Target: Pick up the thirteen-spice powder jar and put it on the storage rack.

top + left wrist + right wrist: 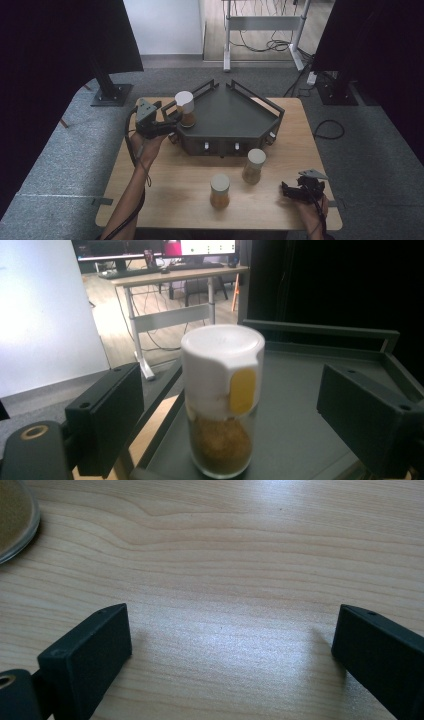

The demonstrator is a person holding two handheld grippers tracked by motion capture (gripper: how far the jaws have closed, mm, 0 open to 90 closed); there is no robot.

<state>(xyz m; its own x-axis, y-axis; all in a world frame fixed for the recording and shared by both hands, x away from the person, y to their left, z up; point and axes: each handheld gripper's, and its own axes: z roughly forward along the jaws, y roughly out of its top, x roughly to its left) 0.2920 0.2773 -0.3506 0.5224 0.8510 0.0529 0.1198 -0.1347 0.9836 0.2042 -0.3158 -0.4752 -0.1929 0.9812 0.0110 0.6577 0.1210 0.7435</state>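
A glass jar (pixel 185 109) with a white lid and brown powder stands upright on the left corner of the dark tray (pixel 235 117). My left gripper (pixel 172 122) reaches it from the left and is open. In the left gripper view the jar (pixel 222 400) stands between the jaws of this gripper (pixel 232 410), with a gap on each side, on the tray floor (pixel 300 430). A yellow tab marks its lid. My right gripper (pixel 287 190) rests open low over the wooden table's front right; its jaws (pixel 230 645) have bare wood between them.
Two more jars of the same kind stand on the table in front of the tray, one (pixel 254 166) nearer the tray and one (pixel 220 190) nearer me; a jar's edge (pixel 15 520) lies by the right gripper. Black stands (pixel 107 90) flank the table on the grey carpet.
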